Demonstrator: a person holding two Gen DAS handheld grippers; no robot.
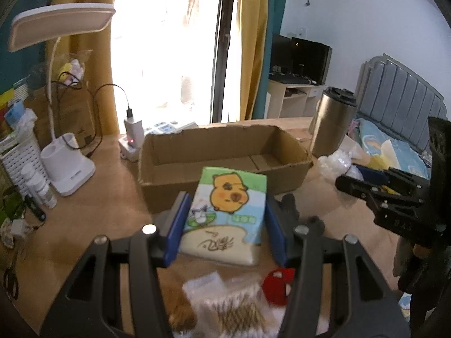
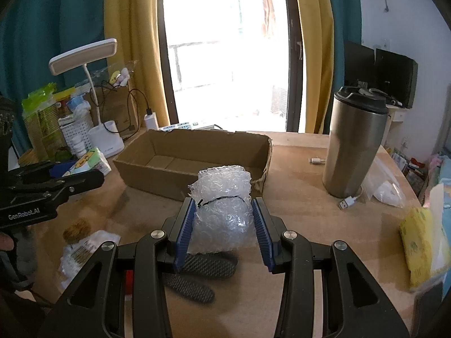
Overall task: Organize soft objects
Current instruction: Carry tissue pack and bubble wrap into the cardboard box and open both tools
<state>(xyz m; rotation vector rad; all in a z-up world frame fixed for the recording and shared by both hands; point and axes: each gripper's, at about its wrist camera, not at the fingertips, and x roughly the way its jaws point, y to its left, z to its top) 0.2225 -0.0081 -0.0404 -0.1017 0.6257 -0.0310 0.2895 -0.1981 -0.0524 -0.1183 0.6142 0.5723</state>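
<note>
— What is seen behind the wooden desk (image 2: 296, 197)?
— A bright glass door (image 2: 225, 50) is framed by yellow curtains (image 2: 135, 42) and teal drapes (image 2: 50, 28).
— And to the right?
— A pale wall (image 1: 352, 28), a monitor (image 1: 310, 59) and a grey headboard (image 1: 400, 84) are shown.

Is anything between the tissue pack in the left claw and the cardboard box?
Nothing visible. The tissue pack, gripped by the left claw, sits just before the cardboard box's near wall, and the box looks empty inside.
</note>
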